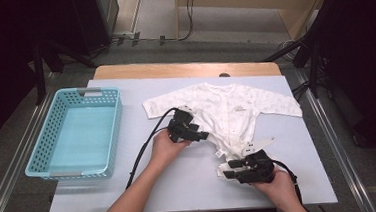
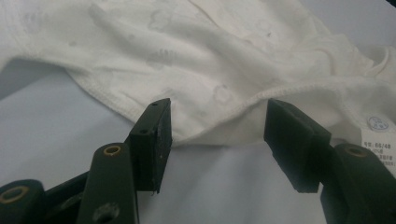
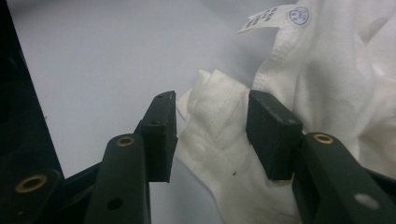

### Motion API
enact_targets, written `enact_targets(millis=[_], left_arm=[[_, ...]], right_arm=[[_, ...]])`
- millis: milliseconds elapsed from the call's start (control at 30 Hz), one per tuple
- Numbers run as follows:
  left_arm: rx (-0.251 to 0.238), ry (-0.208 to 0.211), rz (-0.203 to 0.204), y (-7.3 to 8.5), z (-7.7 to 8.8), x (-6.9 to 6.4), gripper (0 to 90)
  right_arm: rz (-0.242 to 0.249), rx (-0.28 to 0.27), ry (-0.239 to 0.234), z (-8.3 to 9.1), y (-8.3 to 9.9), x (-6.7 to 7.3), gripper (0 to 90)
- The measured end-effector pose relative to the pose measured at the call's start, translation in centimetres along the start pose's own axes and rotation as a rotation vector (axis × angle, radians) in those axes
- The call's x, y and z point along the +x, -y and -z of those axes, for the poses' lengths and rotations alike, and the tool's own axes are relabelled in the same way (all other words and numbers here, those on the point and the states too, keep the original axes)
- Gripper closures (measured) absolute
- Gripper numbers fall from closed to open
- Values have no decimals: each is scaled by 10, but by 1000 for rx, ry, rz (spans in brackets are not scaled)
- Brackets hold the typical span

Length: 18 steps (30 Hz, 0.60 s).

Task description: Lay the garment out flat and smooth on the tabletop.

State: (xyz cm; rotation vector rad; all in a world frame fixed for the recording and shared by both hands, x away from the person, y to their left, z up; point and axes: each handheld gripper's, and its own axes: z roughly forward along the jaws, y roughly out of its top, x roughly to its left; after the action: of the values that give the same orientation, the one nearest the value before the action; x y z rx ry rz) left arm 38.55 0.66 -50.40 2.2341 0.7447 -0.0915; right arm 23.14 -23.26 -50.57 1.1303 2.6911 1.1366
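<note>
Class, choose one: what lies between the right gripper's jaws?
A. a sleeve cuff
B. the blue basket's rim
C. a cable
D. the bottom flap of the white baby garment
D: in the right gripper view the garment's snap flap lies between the right gripper's open jaws.

Two forearms reach in, each hand holding a gripper low over the table.

The left gripper points right, jaws parted; the right gripper points left, jaws likewise apart, both hands wrapped around the bodies.

Even overhead light, soft shadows, dark surroundings, slightly blurred close-ups.
</note>
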Motion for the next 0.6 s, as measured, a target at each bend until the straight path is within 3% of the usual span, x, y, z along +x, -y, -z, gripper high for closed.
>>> enact_targets(millis=[100,200,267,467,600], left_arm=[[10,-12,-15,0,-3,-5,556],[24,-43,-20,0,-5,-8,735],[26,-40,-19,1,-6,-8,840],[27,-15,21,0,-4,-2,882],[11,-10,42,-1,2,2,886]], right_arm=[[11,9,11,-4,1,5,540],[25,10,20,-7,1,7,564],[29,11,27,-7,1,7,581],[50,5,57,-8,2,7,723],[10,23,35,-8,-1,4,808]])
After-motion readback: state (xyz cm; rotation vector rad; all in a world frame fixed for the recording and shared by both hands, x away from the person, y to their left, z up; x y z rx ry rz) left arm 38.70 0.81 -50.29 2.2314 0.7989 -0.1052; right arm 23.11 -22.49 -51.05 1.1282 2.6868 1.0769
